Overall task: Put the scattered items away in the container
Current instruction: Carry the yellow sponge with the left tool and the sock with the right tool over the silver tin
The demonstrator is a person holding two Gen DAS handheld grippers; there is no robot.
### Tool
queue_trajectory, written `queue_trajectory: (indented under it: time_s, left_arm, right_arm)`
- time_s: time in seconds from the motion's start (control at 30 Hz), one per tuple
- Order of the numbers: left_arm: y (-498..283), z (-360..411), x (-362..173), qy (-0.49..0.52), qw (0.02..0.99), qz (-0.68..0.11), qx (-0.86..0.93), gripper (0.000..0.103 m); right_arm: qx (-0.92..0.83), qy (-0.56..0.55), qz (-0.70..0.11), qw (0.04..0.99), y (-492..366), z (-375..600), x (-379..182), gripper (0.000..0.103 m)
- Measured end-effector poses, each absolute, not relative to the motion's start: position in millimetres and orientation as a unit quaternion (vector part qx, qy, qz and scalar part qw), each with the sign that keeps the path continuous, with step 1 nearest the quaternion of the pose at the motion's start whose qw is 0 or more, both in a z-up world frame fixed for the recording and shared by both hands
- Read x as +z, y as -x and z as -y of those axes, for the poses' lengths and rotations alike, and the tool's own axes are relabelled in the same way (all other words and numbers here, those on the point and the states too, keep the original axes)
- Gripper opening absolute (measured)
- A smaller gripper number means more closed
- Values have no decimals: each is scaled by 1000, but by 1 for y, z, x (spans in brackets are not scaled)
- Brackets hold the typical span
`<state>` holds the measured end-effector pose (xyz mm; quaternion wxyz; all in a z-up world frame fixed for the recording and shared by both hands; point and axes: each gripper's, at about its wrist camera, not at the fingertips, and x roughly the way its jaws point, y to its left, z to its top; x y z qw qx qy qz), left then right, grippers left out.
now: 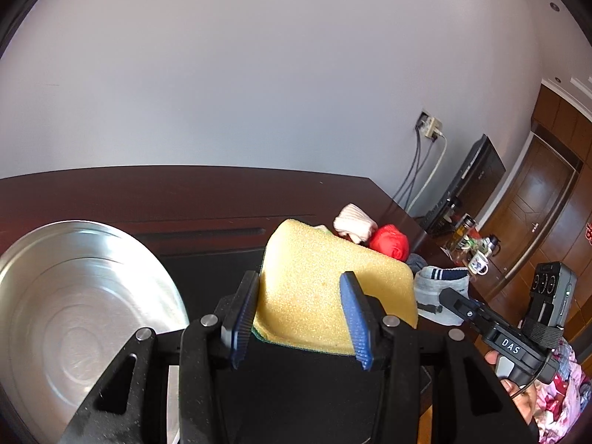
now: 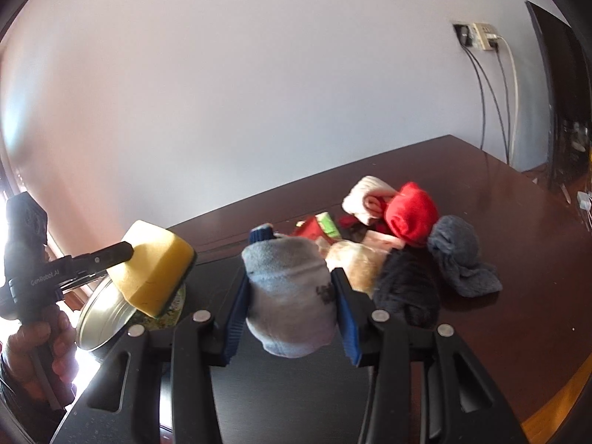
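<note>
Yellow foam fills the near centre of the left wrist view: a kitchen sponge (image 1: 325, 288) with a thin green scouring layer on its underside, pinched between the blue pads (image 1: 242, 318) of the left gripper (image 1: 301, 318) and lifted clear of the table. Just to its left, low and near, sits a round metal tin (image 1: 74, 296), shiny and open; the sponge hangs beside the tin's right rim, not inside it. In the right wrist view the same sponge (image 2: 155, 270) hovers over the tin's (image 2: 103, 318) far edge.

The right gripper (image 2: 292, 303) is closed narrow on a rolled grey sock (image 2: 288, 296) with a navy cuff, held above a black mat on the dark brown wooden table (image 2: 499, 192). In the left view that sock (image 1: 440, 288) appears right of the sponge.

Beyond the held sock lies the scattered pile: a black sock (image 2: 407, 288) just to the right, a tan rolled item (image 2: 355, 262) beside it, a dark grey sock (image 2: 458, 255) farther right, then a red rolled sock (image 2: 410, 214) touching a cream-pink one (image 2: 366, 196), with a red and green packet (image 2: 318, 225) to their left.

A pale wall rises at the far side, with a wall socket (image 2: 477, 35) and hanging cables at the right.
</note>
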<state>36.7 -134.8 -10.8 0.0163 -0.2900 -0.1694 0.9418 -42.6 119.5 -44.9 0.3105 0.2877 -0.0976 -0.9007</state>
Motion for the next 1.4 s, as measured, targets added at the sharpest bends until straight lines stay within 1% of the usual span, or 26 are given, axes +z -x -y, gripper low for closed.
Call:
queue_trajectory:
  time_s: [0.83,1.4]
  left_arm:
    - [-110,223,-9,253,-88,213,940,47]
    - [-144,266,-16,243,-131,237,931,47]
  right_arm:
    - [-869,-273,40,412,17,-10,-18,44]
    - [-844,-264,7,467,6,62,-4,44]
